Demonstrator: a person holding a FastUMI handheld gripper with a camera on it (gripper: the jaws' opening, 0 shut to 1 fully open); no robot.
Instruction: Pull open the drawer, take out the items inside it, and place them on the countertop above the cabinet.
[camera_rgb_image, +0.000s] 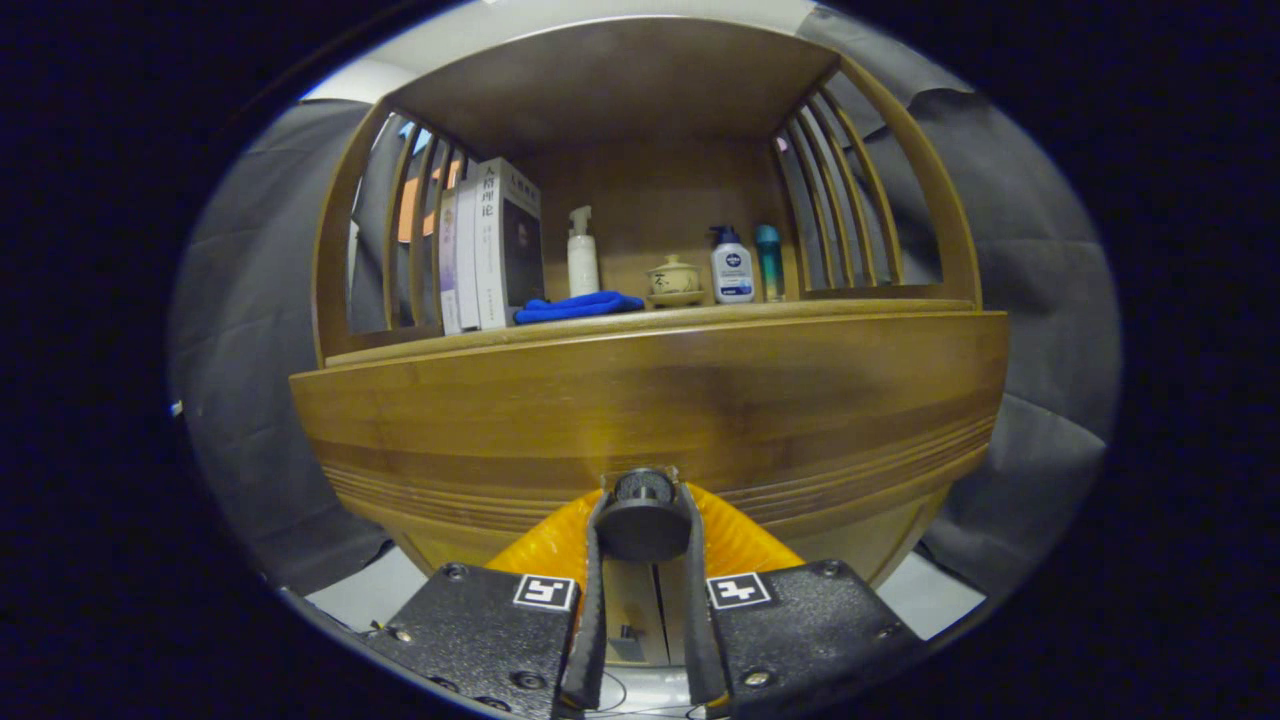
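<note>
A wooden cabinet fills the gripper view, its drawer front (650, 400) right ahead of me. A round dark knob (642, 520) on that front sits between my fingers, and my gripper (643, 515) is shut on it, one finger pressing each side. The drawer's inside is hidden, so I cannot see any items in it. Above the drawer front runs the countertop edge (800, 312), with a folded blue cloth (577, 306) lying on it.
On the countertop stand several books (495, 245), a white spray bottle (582, 255), a small lidded ceramic cup (673, 280), a white pump bottle (732, 268) and a teal bottle (769, 262). Slatted wooden sides (835, 200) and a wooden top enclose the shelf.
</note>
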